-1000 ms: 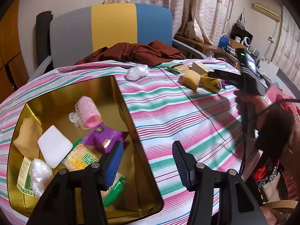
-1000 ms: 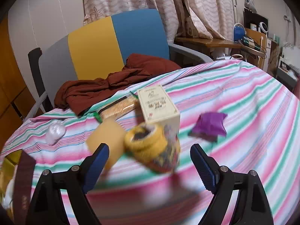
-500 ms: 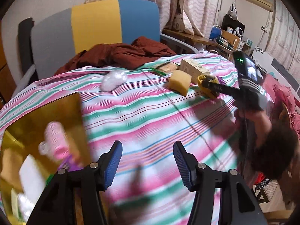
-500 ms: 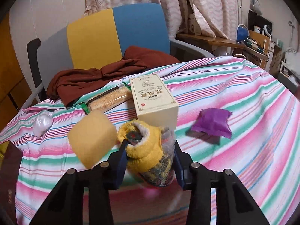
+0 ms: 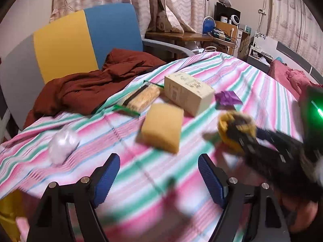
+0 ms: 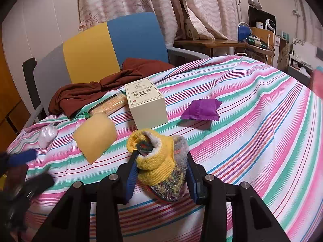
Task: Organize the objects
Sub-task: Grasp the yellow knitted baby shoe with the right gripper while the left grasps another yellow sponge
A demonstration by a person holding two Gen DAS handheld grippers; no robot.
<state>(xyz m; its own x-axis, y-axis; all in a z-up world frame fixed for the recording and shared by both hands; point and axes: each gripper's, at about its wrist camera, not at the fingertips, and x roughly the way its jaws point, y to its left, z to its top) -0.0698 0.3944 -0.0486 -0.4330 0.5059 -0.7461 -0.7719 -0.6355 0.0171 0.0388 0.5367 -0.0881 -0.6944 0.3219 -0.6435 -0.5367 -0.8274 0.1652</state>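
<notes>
My right gripper (image 6: 160, 165) is shut on a yellow knitted bootie (image 6: 161, 161) and holds it over the striped tablecloth (image 6: 252, 133); it also shows blurred in the left wrist view (image 5: 234, 133). My left gripper (image 5: 158, 173) is open and empty above the cloth. Ahead of it lie a yellow sponge (image 5: 162, 127), a cream box (image 5: 187, 92), a cracker packet (image 5: 141, 98), a purple packet (image 5: 227, 97) and a white plastic wad (image 5: 62, 145). The same sponge (image 6: 94, 135), box (image 6: 146, 102) and purple packet (image 6: 201, 110) show in the right wrist view.
A brown cloth (image 5: 90, 88) lies on a grey, yellow and blue chair (image 5: 80, 38) behind the table. A gold tray corner (image 5: 8, 207) shows at the lower left. A desk with clutter (image 6: 242, 42) stands at the back right.
My right gripper has closed on the bootie and lifted it slightly. My left gripper has swung right, away from the gold tray, toward the objects on the cloth.
</notes>
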